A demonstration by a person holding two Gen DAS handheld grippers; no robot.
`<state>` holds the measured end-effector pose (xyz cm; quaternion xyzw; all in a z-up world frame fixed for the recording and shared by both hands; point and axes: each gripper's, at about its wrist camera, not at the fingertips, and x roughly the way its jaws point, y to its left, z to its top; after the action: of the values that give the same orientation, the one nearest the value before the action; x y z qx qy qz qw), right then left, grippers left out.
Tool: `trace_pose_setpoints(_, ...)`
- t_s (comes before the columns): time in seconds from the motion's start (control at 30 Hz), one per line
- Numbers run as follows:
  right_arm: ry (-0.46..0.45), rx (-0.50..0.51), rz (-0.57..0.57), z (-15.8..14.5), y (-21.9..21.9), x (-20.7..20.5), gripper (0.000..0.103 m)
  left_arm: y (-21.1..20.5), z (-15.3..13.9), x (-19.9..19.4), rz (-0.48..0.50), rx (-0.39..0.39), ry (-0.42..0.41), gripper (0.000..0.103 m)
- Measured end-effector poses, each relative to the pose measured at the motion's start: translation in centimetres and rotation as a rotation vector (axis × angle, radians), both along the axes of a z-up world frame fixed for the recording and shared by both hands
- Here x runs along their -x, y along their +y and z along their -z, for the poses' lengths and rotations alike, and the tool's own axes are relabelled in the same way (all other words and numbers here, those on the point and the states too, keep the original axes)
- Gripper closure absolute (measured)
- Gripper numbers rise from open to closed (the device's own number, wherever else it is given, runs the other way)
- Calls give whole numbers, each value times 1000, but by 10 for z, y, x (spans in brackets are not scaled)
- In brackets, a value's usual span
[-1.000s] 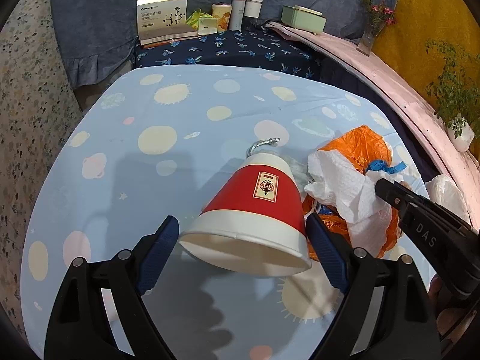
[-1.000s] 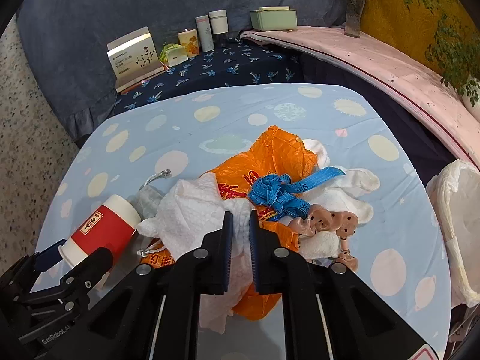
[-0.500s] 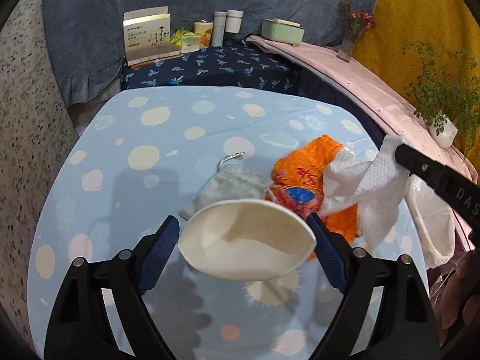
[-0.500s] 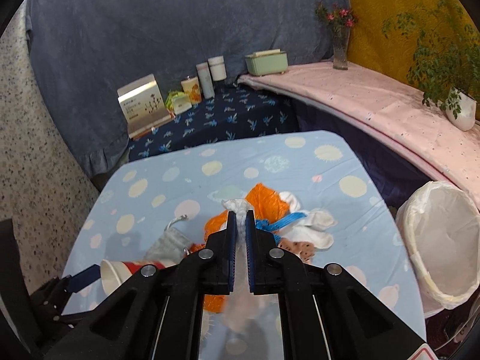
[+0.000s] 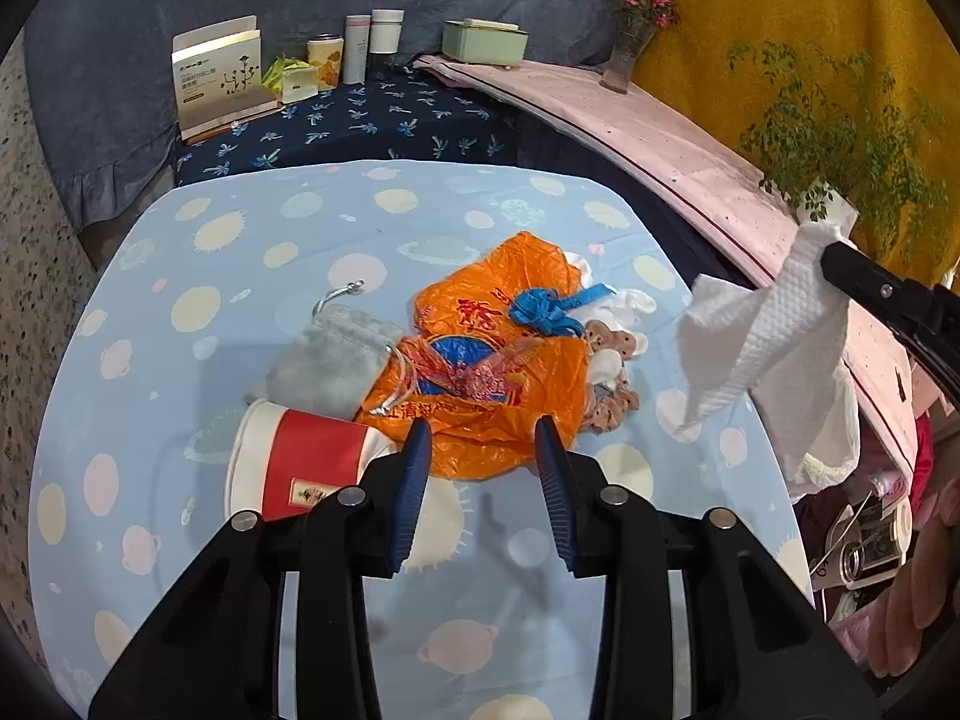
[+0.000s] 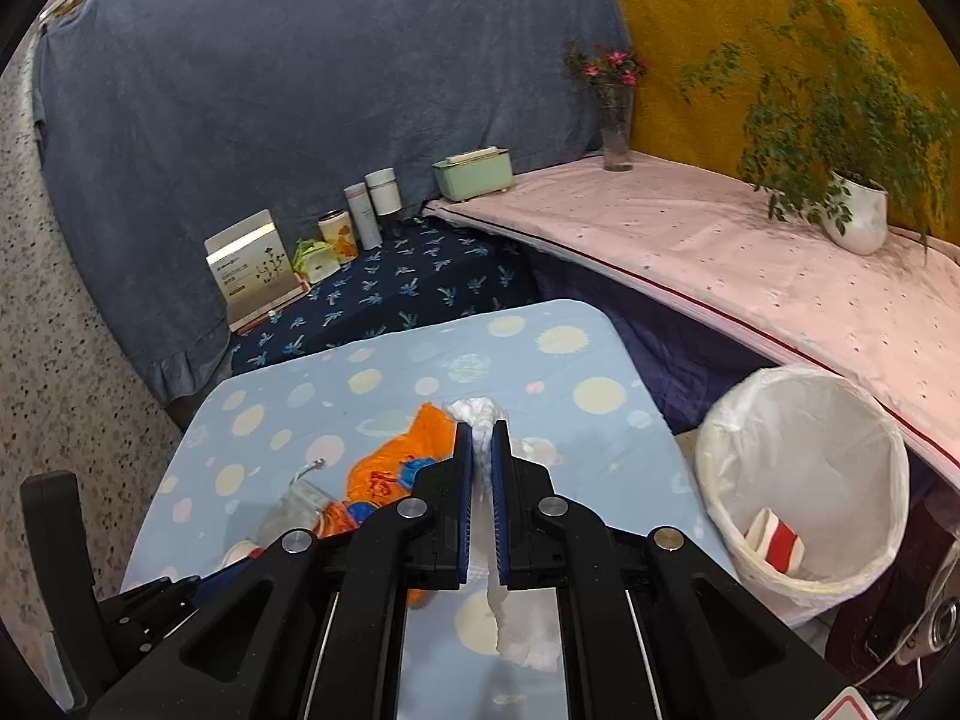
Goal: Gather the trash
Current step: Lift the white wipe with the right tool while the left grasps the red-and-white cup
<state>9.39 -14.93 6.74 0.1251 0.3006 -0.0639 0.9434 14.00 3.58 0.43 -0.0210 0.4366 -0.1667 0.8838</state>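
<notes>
In the left wrist view a red and white paper cup (image 5: 300, 468) lies on its side on the blue spotted tablecloth (image 5: 252, 276), just left of my left gripper (image 5: 482, 427). Its jaws are closing with nothing between them. Beyond the fingertips lies a crumpled orange plastic bag (image 5: 480, 372) with a blue ribbon (image 5: 546, 309) on it. My right gripper (image 6: 480, 427) is shut on a white paper towel (image 6: 477, 411), which hangs in the air over the table's right side. The paper towel (image 5: 762, 330) and the right gripper (image 5: 840, 258) also show at the right of the left view.
A grey drawstring pouch (image 5: 336, 360) and a bear-print scrunchie (image 5: 612, 372) lie beside the bag. A white-lined bin (image 6: 720, 450) with a red and white cup (image 6: 774, 540) inside stands off the table's right edge. Boxes and cans (image 5: 324, 60) line the far bench.
The cup, earlier between the left jaws, now lies on the table left of them, and the jaws have narrowed. The right gripper has lifted the paper towel up and to the right.
</notes>
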Motion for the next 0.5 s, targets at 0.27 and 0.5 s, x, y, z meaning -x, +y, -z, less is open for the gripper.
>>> trace_pose_setpoints(0.27, 13, -31, 29, 13, -17, 25, 97, 24, 14, 16, -102, -19, 13, 35)
trace_pose_setpoints(0.5, 39, -69, 12, 30, -7, 29, 97, 68, 25, 20, -191, -58, 7, 18)
